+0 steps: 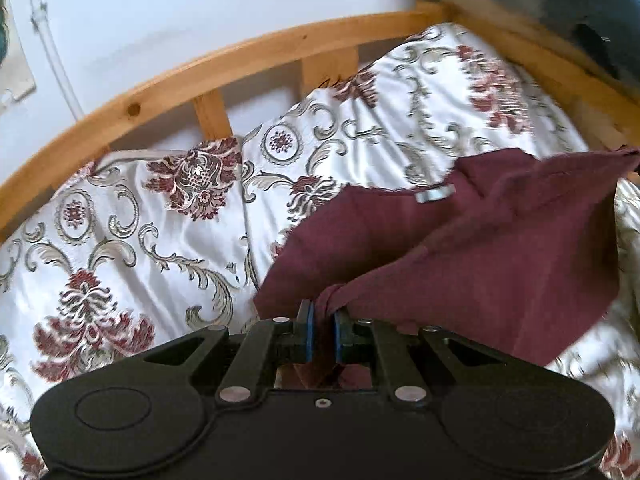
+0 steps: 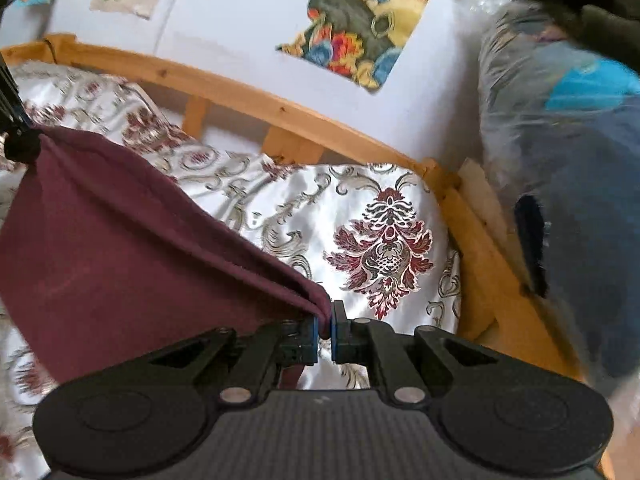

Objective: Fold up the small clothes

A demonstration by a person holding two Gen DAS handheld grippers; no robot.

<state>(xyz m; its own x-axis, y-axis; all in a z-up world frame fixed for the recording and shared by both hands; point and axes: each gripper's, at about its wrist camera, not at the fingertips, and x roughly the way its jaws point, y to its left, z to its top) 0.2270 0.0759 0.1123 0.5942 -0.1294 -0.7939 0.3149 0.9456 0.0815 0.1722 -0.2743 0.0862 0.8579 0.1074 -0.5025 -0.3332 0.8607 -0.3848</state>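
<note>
Home bedroom. Pine wooden bed frame [image 1: 224, 64] with a curved top rail and short upright slats, pushed up against a plain white wall [image 1: 140, 8]. Shiny white satin bedspread [image 1: 120, 240] woven with maroon floral medallions and grey scrollwork, spread over the mattress and rumpled. Colourful printed pictures [image 2: 360, 20] stuck straight on the wall, edges ragged, no frames. White pipe or cable conduit [image 1: 48, 36] running down the wall at the left. Clear plastic bag stuffed with blue and grey textiles [image 2: 560, 140] standing beside the bed corner. Domestic clutter, nothing industrial.
</note>
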